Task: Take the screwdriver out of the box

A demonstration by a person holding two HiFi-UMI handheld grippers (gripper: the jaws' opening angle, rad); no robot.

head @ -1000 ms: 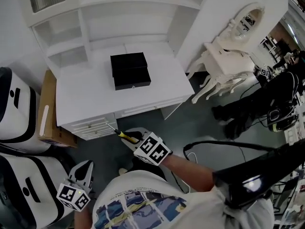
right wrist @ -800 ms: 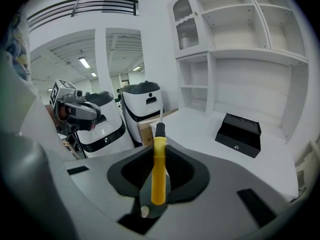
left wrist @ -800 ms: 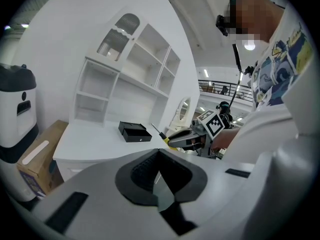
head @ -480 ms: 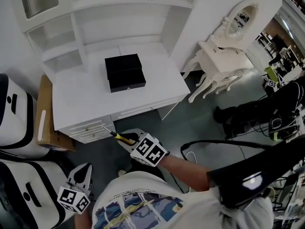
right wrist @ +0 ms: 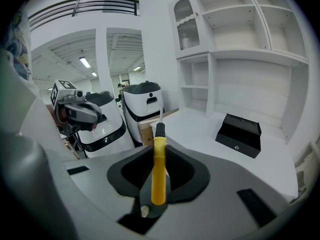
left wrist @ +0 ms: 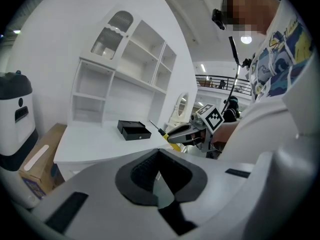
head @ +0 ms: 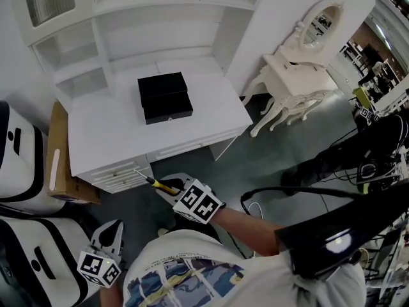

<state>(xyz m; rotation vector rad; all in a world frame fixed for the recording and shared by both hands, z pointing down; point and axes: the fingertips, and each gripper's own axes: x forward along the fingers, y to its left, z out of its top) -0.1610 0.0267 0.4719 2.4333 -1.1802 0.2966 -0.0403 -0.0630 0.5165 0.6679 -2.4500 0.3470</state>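
Observation:
A black box (head: 165,97) lies on the white desk (head: 214,117) with its lid down; it also shows in the right gripper view as the box (right wrist: 239,134). My right gripper (head: 171,187) hangs in front of the desk's front edge, shut on the yellow handle of the screwdriver (head: 158,184). The screwdriver (right wrist: 159,169) lies along the jaws with its metal tip pointing towards the desk. My left gripper (head: 115,228) is low at the left by my body, shut with nothing in it (left wrist: 162,194).
A white hutch of shelves (head: 128,18) stands at the back of the desk. Black-and-white machines (head: 19,146) and a cardboard box (head: 61,155) stand at the left. At the right are a white dressing table (head: 300,75) and cables on the floor (head: 268,194).
The head view has drifted a little, so the desk and box sit slightly further left in the picture. Both grippers and the screwdriver keep their places.

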